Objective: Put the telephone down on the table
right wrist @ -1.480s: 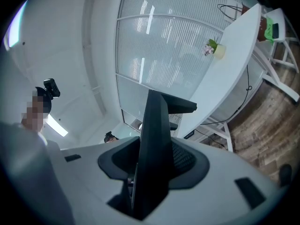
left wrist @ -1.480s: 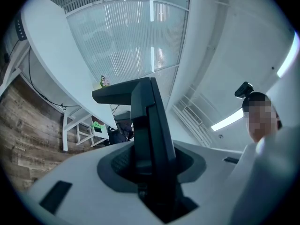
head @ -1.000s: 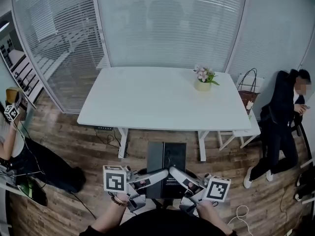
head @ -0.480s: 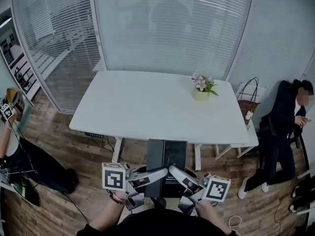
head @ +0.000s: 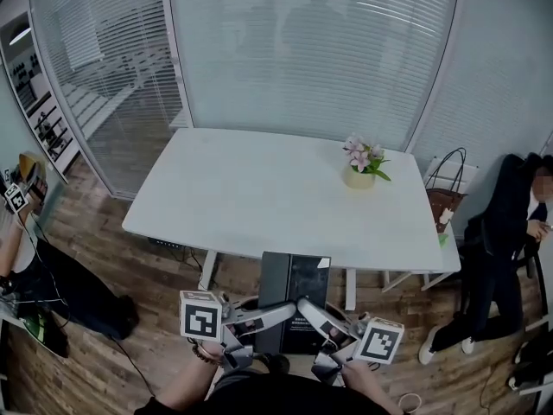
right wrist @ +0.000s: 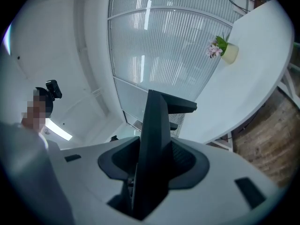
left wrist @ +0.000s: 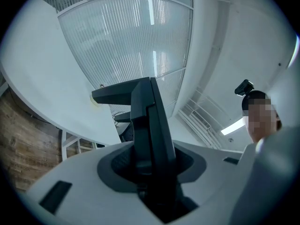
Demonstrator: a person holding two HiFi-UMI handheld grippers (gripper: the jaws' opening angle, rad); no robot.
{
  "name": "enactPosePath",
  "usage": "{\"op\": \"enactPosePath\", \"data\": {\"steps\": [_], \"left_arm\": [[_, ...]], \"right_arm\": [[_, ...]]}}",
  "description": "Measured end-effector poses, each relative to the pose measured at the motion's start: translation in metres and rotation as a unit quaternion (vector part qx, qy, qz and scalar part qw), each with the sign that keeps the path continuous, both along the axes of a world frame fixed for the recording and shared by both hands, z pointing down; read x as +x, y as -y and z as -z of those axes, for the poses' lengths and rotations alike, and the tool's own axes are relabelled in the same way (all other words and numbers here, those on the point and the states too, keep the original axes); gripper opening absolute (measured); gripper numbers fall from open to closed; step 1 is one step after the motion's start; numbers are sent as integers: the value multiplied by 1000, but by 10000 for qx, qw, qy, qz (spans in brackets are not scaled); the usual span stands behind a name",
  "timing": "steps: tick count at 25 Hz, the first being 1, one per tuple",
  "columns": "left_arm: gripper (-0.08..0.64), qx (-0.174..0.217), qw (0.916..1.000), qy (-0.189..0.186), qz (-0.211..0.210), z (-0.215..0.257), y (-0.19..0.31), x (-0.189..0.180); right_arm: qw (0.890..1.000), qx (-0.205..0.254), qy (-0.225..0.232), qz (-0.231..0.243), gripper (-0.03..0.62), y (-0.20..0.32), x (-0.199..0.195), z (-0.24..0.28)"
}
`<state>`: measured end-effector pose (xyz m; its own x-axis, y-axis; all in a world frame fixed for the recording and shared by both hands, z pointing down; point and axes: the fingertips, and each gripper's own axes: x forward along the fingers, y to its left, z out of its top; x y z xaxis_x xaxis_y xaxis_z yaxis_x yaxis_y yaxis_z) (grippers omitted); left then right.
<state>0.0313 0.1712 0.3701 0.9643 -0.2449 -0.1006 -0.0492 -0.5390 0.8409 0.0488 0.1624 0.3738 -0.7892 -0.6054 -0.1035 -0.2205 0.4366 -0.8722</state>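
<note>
1. Cool, even light comes through the blinds (head: 311, 50); the white table (head: 259, 197) is bright and shadows are soft.
2. Fisheye distortion bends the edges, with dark round vignettes in both gripper views.
3. A ceiling strip light (left wrist: 233, 126) glares.

Flower pot (head: 358, 177) far ahead-right of right hand-held gripper (head: 311, 309); seated person (head: 505, 236) farther right, handbag (head: 439, 204) between.
</note>
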Motion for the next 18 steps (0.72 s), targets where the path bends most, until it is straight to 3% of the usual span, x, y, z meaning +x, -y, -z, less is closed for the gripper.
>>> {"op": "enactPosePath", "data": {"steps": [9, 18], "left_arm": [[187, -56, 9999, 23, -87, -4, 6, 6], [187, -60, 10000, 9, -47, -3, 13, 5]], "right_arm": [[9999, -56, 134, -35, 170, 5, 3, -1], [10000, -51, -10, -42, 170, 13, 6, -4]]}}
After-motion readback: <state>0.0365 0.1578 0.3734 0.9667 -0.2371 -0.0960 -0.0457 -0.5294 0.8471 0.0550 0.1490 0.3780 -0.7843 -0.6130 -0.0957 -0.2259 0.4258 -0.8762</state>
